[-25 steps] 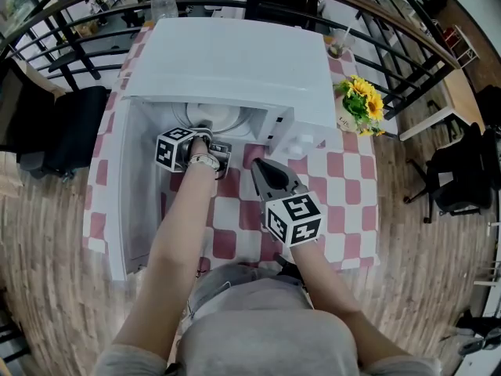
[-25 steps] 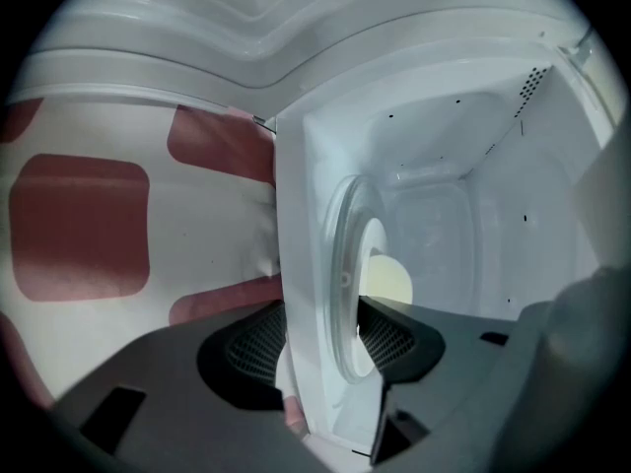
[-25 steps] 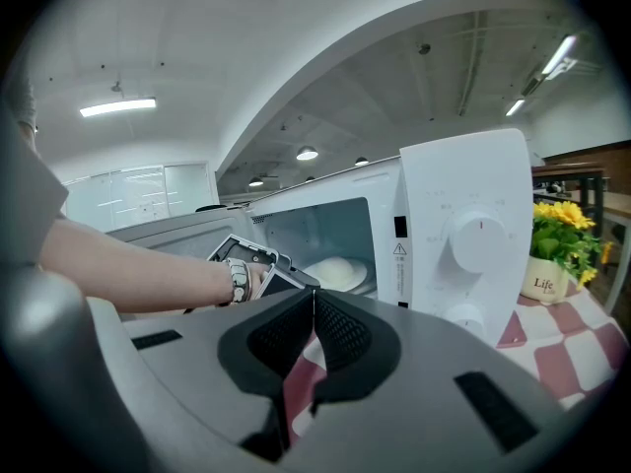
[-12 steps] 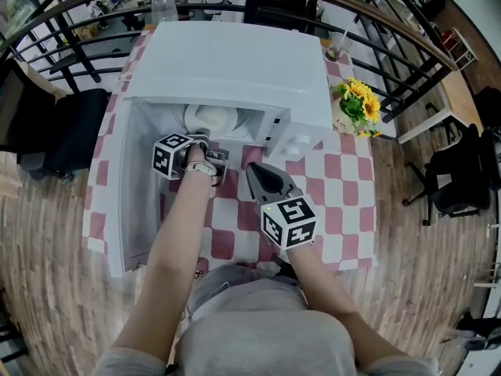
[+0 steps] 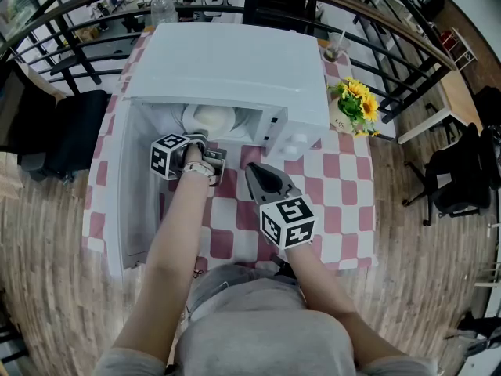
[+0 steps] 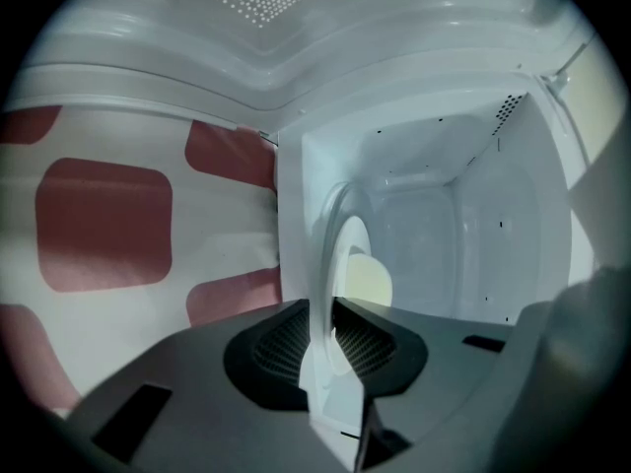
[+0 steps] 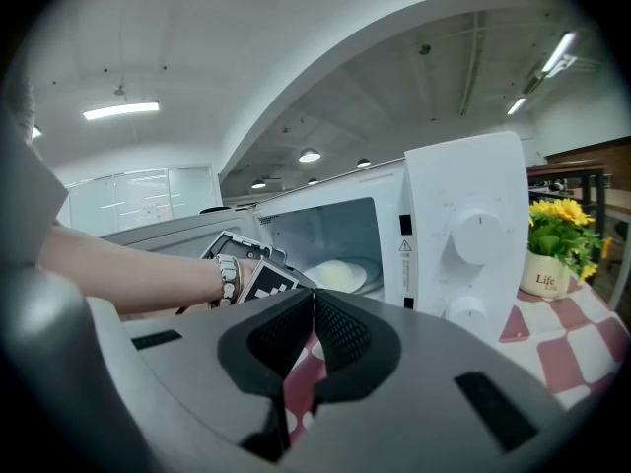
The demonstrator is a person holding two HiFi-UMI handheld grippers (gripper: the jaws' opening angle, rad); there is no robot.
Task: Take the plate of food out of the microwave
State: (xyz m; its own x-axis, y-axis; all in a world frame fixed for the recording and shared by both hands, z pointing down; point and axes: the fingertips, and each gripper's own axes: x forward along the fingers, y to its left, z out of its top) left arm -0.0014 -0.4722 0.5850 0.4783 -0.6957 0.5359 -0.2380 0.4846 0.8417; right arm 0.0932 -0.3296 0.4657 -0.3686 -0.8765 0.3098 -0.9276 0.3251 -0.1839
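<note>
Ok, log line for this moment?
step: grasp | left gripper: fingers just been closing, plate rim between them, inside microwave | right gripper: shut, empty, outside | plate: not yet out

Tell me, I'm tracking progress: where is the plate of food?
Head view: the plate of food sits inside the open microwave, left of its dials, its rim gripped by the left gripper, whose jaws have just been closing.

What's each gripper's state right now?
Left gripper: jaws have just been closing, now pressed on the plate rim.
Right gripper: jaws shut, nothing between them.
</note>
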